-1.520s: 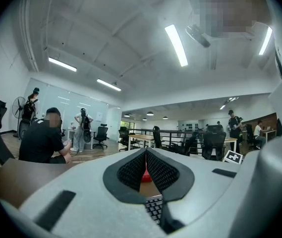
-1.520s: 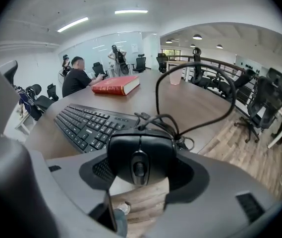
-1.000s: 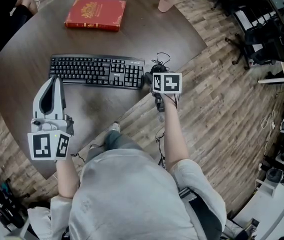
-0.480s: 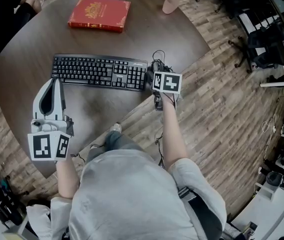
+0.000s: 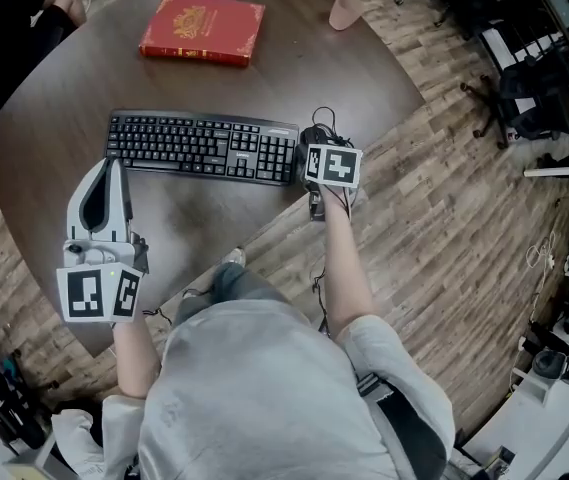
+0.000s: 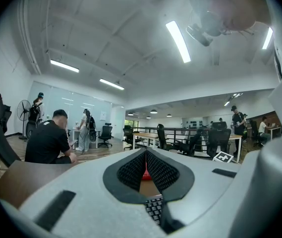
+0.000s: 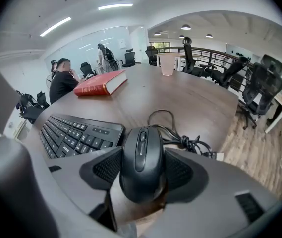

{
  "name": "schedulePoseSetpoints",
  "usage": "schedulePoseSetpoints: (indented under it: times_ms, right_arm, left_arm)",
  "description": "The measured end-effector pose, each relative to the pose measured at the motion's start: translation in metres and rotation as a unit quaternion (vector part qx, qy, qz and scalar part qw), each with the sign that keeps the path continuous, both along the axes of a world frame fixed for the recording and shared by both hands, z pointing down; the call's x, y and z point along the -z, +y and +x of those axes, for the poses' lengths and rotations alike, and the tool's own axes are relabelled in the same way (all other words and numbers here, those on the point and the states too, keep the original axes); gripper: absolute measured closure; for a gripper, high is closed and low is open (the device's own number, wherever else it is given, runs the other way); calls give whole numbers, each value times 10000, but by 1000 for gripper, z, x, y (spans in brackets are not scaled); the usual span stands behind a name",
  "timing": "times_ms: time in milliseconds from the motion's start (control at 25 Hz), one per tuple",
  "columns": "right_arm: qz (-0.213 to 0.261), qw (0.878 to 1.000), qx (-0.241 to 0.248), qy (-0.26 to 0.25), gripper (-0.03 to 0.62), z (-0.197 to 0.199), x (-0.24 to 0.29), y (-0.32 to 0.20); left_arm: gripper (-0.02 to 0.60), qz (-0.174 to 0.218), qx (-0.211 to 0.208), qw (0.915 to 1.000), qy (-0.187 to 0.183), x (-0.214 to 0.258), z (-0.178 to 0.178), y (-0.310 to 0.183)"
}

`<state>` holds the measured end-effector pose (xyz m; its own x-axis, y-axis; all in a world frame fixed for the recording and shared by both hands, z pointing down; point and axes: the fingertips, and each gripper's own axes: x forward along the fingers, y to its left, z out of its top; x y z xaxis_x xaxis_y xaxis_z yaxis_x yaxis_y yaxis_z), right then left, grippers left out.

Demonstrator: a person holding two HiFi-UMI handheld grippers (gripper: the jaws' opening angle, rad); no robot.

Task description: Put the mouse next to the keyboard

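Pinched by the right gripper (image 7: 141, 155) at the keyboard's (image 7: 76, 132) three o'clock, the mouse (image 7: 141, 165) could be tugged crooked by its cable (image 7: 183, 142). The left gripper (image 6: 145, 153) was closed on nothing.

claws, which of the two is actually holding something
The right claw: it is shut on the black corded computer mouse beside the black keyboard. The left claw is shut on nothing.
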<state>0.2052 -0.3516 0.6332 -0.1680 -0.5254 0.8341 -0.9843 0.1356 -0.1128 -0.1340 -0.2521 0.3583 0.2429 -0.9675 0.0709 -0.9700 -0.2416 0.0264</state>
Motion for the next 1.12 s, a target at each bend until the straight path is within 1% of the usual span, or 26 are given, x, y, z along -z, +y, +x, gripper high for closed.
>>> schedulePoseSetpoints:
  times_ms: [200, 360, 480, 680, 800, 880, 920, 1000, 1040, 1080, 1120]
  right_arm:
    - [86, 9999, -1, 58, 344, 1, 1, -2]
    - [343, 9993, 103, 131, 344, 0, 2, -2]
    - [505, 9986, 136, 74, 344, -1, 4, -2]
    - [944, 9953, 111, -187, 344, -3, 20, -1]
    - [1257, 9919, -21, -186, 344, 0, 41, 3]
    - [1449, 9888, -19, -346, 347, -4, 55, 10]
    - [1536, 9872, 13, -429, 373, -7, 62, 14]
    - [1729, 9838, 81, -476, 485, -13, 76, 23]
    - [1830, 9820, 114, -466, 526, -16, 82, 28]
    - [1925, 9801, 148, -460, 553, -19, 88, 33]
    - [2014, 9782, 183, -461, 564, -22, 94, 38]
  left_arm:
    - [571, 14, 19, 10000, -3, 2, 0, 1]
    - [571, 33, 31, 10000, -5, 2, -2, 3]
    - [571, 57, 22, 10000, -11, 4, -3, 3]
    - [571, 109, -51, 9999, -22, 7, -1, 5]
    - [571, 138, -108, 9998, -20, 9, 1, 6]
    - [571, 162, -155, 9997, -6, 11, 1, 8]
    - [571, 178, -186, 9997, 3, 13, 2, 9]
    - [571, 207, -264, 9994, 19, 15, 3, 10]
    - [571, 220, -309, 9993, 30, 16, 4, 11]
    - [571, 233, -355, 9991, 42, 16, 4, 11]
    - [571, 246, -398, 9989, 54, 17, 5, 12]
